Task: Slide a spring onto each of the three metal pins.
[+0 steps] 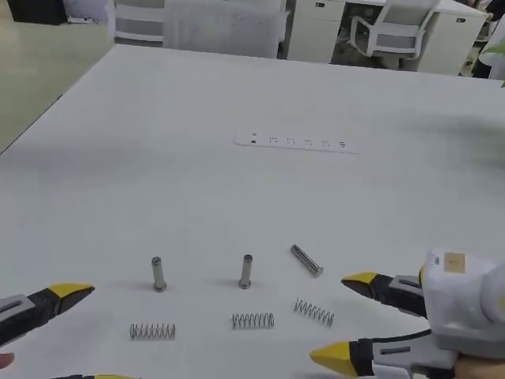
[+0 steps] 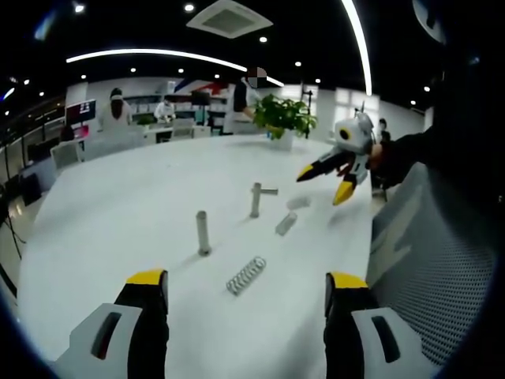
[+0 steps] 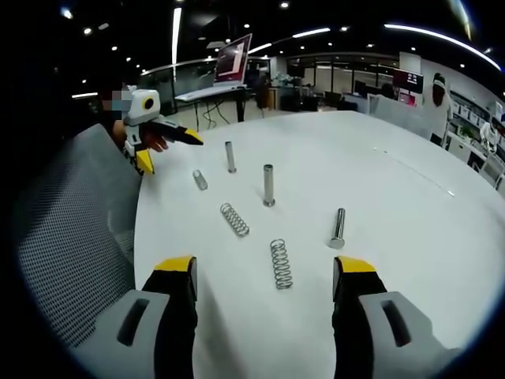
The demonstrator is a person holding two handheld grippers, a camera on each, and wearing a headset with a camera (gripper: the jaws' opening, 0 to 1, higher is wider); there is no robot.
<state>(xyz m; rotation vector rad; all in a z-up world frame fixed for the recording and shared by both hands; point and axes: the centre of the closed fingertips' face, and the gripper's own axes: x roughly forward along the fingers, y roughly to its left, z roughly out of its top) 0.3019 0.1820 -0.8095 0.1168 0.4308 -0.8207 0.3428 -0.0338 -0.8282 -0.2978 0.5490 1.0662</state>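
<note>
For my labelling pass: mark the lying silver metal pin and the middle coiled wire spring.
Lying silver metal pin (image 1: 306, 260), head view, middle of its shaft.
Middle coiled wire spring (image 1: 252, 320), head view, its centre coils.

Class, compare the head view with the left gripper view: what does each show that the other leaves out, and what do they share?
Head view adds a power strip on the table and an office chair beyond it. Left gripper view adds a potted plant, ceiling lights and people in the background. Both show three pins, two upright and one lying, three loose springs, and the open right gripper.
</note>
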